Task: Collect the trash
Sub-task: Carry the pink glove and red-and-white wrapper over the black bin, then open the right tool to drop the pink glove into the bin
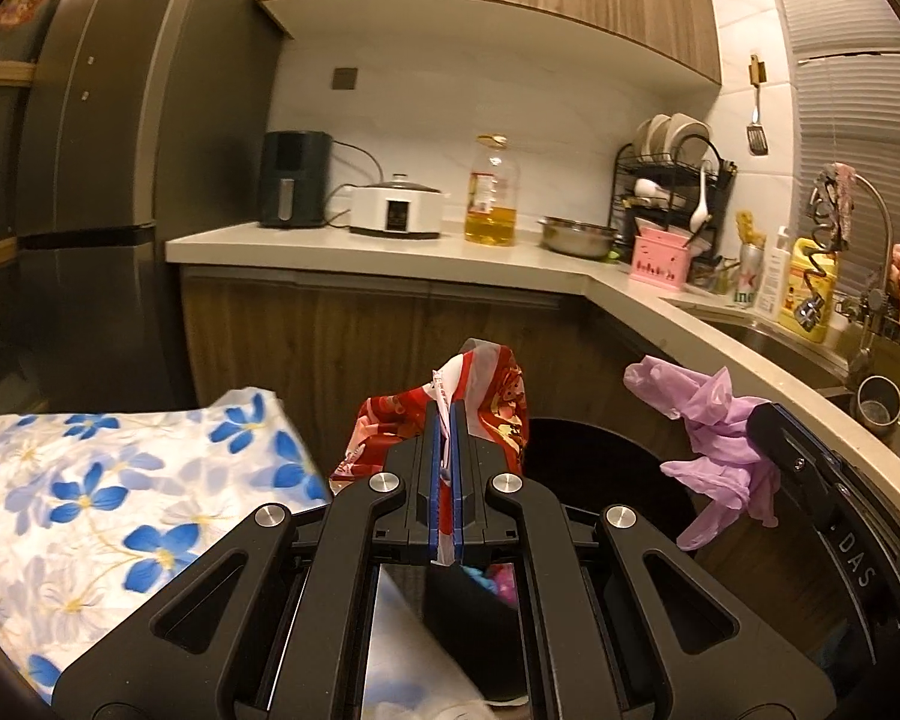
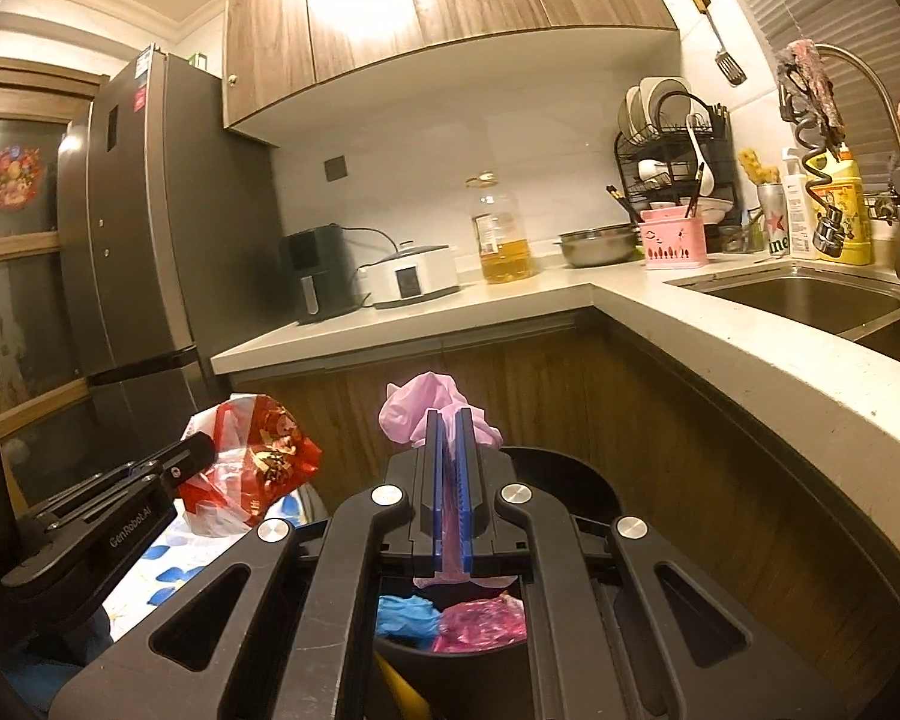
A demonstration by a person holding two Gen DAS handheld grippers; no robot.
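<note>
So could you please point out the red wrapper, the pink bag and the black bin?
red wrapper (image 1: 501,405), left wrist view, crumpled top.
pink bag (image 2: 417,411), right wrist view, bunched top.
black bin (image 2: 576,480), right wrist view, far rim.
</note>
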